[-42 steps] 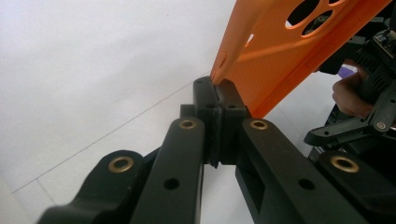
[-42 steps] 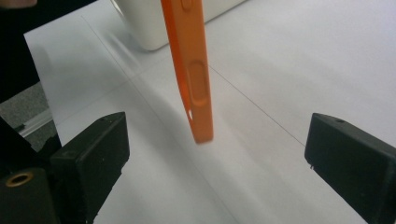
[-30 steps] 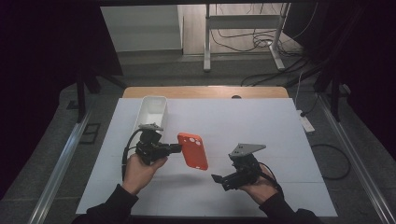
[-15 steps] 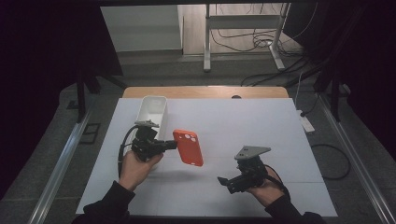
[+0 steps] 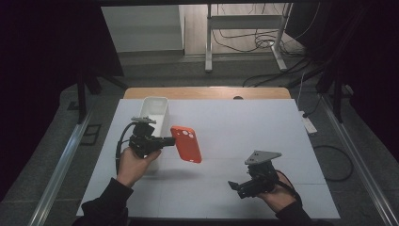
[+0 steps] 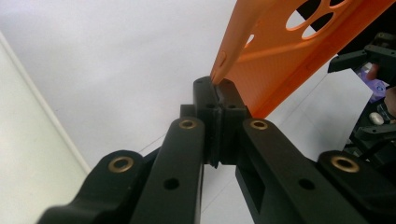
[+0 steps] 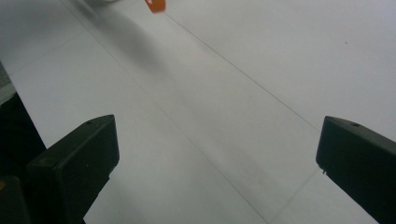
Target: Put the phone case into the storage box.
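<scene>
1. High view: the left gripper (image 5: 162, 141) is clamped on one short edge of an orange phone case (image 5: 187, 144), holding it in the air above the white table (image 5: 263, 122), left of the table's middle. The case's long axis runs from the gripper tip out toward the table's near edge and slightly right, camera cut-outs at the gripped end.
2. High view: a white rectangular bin (image 5: 155, 110) stands just behind the left gripper, near the table's far-left corner, long axis running far to near. Part of its inside is in view and looks empty; the rest I cannot tell.
3. High view: the right gripper (image 5: 234, 185) sits low near the table's near edge, right of the middle, well apart from the case and pointing left. The left hand is clearly the nearer one to both case and bin, and the bin lies behind the case.
4. Left gripper view: the jaws meet on the thin rim of the phone case (image 6: 299, 51), which rises up and to the right; the bin wall (image 6: 28, 154) is at the left.
5. Right gripper view: the right gripper (image 7: 217, 158) has its jaws spread wide with nothing between them, bare table beneath, and a corner of the phone case (image 7: 155, 5) at the top edge.
</scene>
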`<state>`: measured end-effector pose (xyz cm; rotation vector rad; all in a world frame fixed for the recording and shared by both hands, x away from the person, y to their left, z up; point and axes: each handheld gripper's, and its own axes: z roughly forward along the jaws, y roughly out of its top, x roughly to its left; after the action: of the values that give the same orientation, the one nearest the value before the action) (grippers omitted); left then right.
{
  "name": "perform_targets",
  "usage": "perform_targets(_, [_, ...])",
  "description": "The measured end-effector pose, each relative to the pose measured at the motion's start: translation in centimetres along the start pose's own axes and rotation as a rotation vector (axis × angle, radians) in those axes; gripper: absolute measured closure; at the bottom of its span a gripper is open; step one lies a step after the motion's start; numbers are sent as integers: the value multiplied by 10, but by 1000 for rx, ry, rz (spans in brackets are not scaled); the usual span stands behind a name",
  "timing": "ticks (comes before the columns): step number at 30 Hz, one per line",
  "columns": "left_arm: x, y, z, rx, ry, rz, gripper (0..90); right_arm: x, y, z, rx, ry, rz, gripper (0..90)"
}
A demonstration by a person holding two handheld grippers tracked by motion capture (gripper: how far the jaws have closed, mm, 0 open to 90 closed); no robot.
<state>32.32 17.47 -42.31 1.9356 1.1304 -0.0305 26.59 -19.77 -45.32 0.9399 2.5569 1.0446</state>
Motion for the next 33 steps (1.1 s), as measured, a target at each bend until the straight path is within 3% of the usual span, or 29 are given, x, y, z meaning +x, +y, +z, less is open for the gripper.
perform_targets(19, [13, 16, -14, -10, -2, -15, 890, -13, -22, -17, 44, -61, 39, 0])
perform_targets(33, [24, 31, -26, -17, 11, -37, 890, -23, -37, -30, 43, -98, 93, 0])
